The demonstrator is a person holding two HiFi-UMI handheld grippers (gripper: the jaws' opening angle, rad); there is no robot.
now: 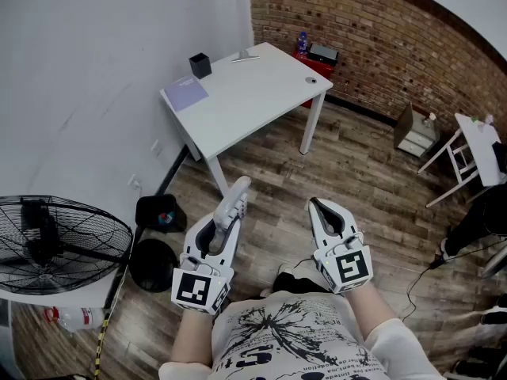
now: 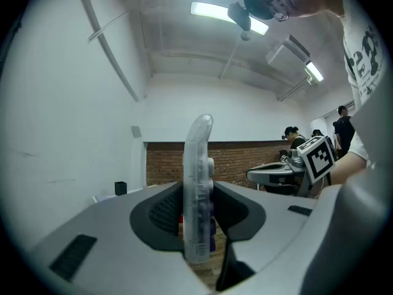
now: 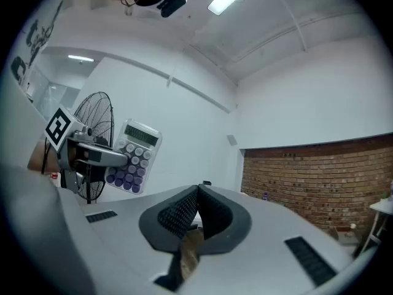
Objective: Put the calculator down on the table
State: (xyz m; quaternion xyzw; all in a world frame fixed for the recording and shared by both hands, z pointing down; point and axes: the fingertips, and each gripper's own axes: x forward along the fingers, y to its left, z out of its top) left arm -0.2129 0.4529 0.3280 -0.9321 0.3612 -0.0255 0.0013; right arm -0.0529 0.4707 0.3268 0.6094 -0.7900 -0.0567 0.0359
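Toward the upper centre of the head view I see the white table (image 1: 238, 105), well apart from both grippers low in the frame. My left gripper (image 1: 228, 216) is clamped on the calculator (image 1: 240, 187), which stands edge-on between its pads and pokes past the tips. My right gripper (image 1: 321, 209) is closed on nothing.

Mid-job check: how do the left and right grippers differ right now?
The left gripper grips the calculator edge-on between its jaws; the right gripper holds nothing. The left gripper's jaws stand apart by the calculator's thickness; the right gripper's jaws are closed, one against the other. Shared: both are held side by side over the wood floor, short of the white table.
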